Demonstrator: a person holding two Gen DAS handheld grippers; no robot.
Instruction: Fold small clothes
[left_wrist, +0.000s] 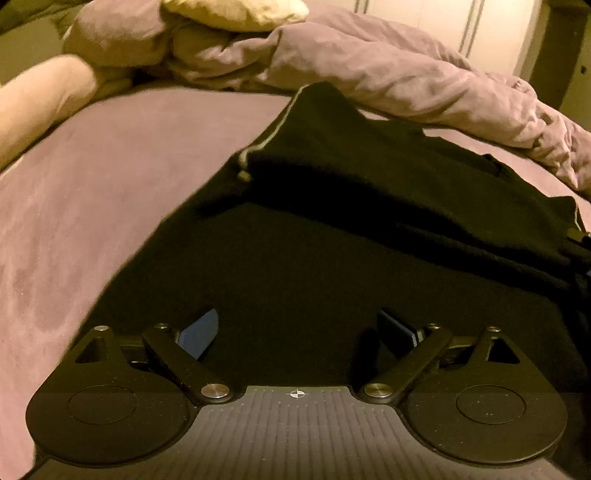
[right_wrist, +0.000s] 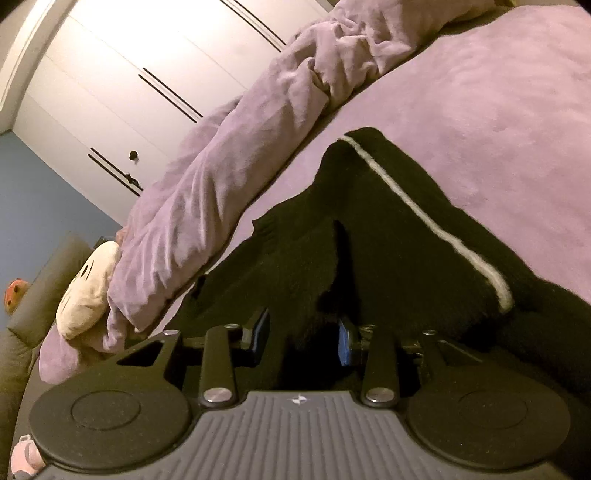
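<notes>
- Black knitted garment with a thin pale stripe along one edge (left_wrist: 369, 206) lies on the mauve fleece bed sheet (left_wrist: 110, 184), partly doubled over itself so that an upper layer overlaps a flat lower layer.
- Left gripper (left_wrist: 301, 332), seen from its own wrist camera, sits low and nearly level over the near flat part of the garment, pointing along the bed toward the rumpled bedding. Its two blue-padded fingers (left_wrist: 201, 332) stand wide apart with only the dark cloth showing between them; nothing is pinched.
- Right gripper (right_wrist: 303, 339) is rolled to one side, so the bed runs on a slant through its view. Its fingers are drawn partway in, and a raised fold of the black garment (right_wrist: 369, 240) comes down into the gap between the blue pads (right_wrist: 345, 341). Whether the pads actually press the cloth I cannot tell: the spot is dark, and a slot seems to remain beside the left pad.
- Crumpled mauve duvet (left_wrist: 369, 74) is heaped along the far side of the bed, just beyond the garment.
- Cream soft toy with dark eye marks (right_wrist: 86, 291) lies against the duvet's end.
- White wardrobe doors with dark handles (right_wrist: 129, 92) stand behind the bed.
</notes>
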